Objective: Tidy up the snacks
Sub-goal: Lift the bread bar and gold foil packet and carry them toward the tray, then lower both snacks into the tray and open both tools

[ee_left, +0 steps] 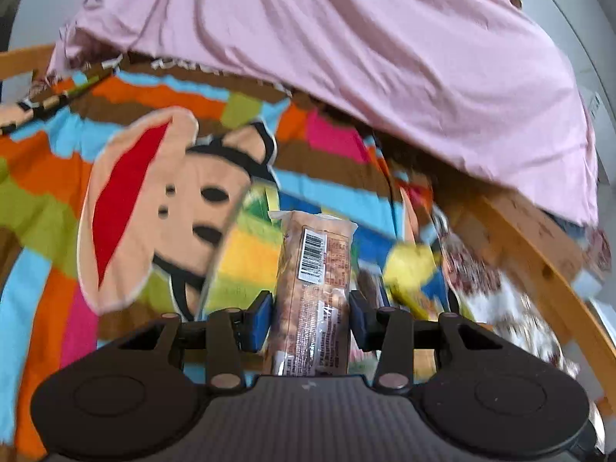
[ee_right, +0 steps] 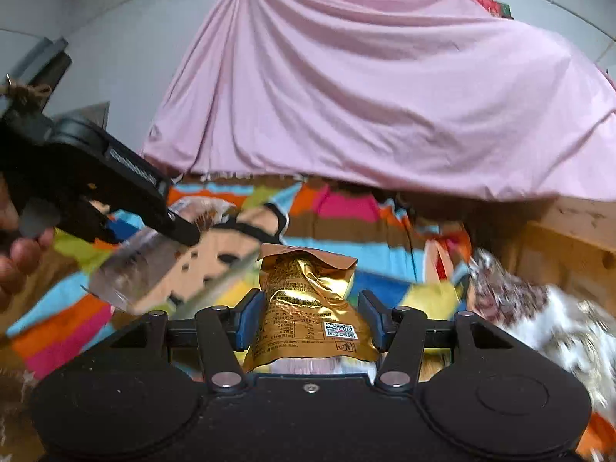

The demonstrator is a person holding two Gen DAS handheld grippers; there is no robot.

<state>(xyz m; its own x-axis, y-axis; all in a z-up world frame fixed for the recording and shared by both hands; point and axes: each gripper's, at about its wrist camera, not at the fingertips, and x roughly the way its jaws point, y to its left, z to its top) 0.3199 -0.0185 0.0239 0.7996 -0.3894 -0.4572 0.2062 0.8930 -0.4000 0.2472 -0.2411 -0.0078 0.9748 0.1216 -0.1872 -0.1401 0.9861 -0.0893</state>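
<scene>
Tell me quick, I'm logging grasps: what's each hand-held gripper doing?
Left hand-held gripper: closed on a long clear-wrapped snack packet.
Right hand-held gripper: closed on a crinkled gold foil snack pouch.

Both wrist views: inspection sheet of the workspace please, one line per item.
Surface: striped multicolour cloth with a cartoon monkey face, partly inside a wooden frame.
Job's things: clear-wrapped snack pack with a barcode label; gold foil snack pouch with a QR code.
Clutter: yellow packet and a brown-and-white patterned bag at right, both blurred.
Grippers: left gripper jaws closed on the clear-wrapped snack pack; right gripper jaws closed on the gold foil snack pouch. A person's fingers show at the left edge of the right wrist view.
Cables: nothing seen.
Surroundings: pink sheet draped behind; pale wall.
</scene>
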